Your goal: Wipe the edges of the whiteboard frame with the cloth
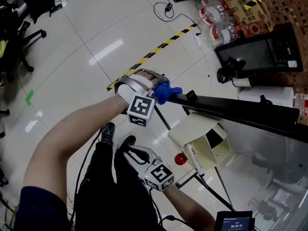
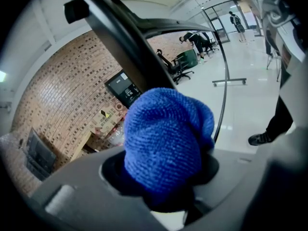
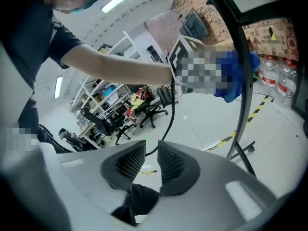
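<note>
Blue knit cloth (image 2: 166,138), likely soft and light, sits bunched and pinched mid-wad in left gripper (image 1: 161,93) fingers, bulging ahead by whiteboard frame (image 1: 231,109); right gripper (image 3: 147,163) fingers narrow, empty.

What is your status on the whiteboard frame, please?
Left gripper shut on blue cloth, at whiteboard frame's end. Right gripper empty, jaws slightly apart. Small black clip on edge ahead.

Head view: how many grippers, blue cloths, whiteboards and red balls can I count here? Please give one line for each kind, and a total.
Grippers: 2 (left gripper, right gripper)
Blue cloth: 1
Whiteboard: 1
Red ball: 1
Total: 5
</note>
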`<state>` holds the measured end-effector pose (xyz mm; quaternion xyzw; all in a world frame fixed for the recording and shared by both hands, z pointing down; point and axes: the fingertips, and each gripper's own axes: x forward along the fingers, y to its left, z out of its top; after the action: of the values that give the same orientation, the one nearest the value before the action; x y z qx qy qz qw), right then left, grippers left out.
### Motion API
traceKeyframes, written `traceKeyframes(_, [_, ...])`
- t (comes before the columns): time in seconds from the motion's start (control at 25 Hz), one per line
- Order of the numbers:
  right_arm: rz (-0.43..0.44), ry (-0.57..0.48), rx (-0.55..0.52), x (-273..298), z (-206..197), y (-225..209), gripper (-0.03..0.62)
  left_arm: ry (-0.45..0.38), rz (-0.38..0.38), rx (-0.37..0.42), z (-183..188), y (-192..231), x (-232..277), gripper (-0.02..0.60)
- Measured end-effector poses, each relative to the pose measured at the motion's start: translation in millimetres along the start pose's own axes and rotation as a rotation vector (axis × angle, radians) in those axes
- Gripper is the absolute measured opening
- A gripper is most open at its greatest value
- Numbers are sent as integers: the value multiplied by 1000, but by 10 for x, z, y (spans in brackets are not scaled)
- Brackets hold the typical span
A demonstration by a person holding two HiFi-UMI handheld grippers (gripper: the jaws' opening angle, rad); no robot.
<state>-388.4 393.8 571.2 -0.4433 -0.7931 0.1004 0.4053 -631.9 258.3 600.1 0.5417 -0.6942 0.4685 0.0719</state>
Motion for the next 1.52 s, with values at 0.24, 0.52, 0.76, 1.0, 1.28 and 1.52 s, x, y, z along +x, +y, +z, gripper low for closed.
traceKeyframes(0.24, [-27,-15,-32,-149,237,138,80,-34,6,-1,265,203,-226,210])
traceKeyframes(0.52, [-65,-63,-39,-353,431,290,80,-58,2,-8,515,330,-521,210])
traceKeyframes(0.76, [-103,-110,-45,-475,651,319,80,-73,2,13,622,412,-673,210])
traceKeyframes(1.0, [-142,-149,-57,-636,868,428,80,-81,5,-63,717,582,-782,210])
traceKeyframes(1.28, [-168,-150,-119,-813,960,615,80,-123,2,-168,830,720,-969,213])
traceKeyframes(1.52, [-219,-190,-77,-998,962,537,80,-117,86,-209,850,1073,-1145,218])
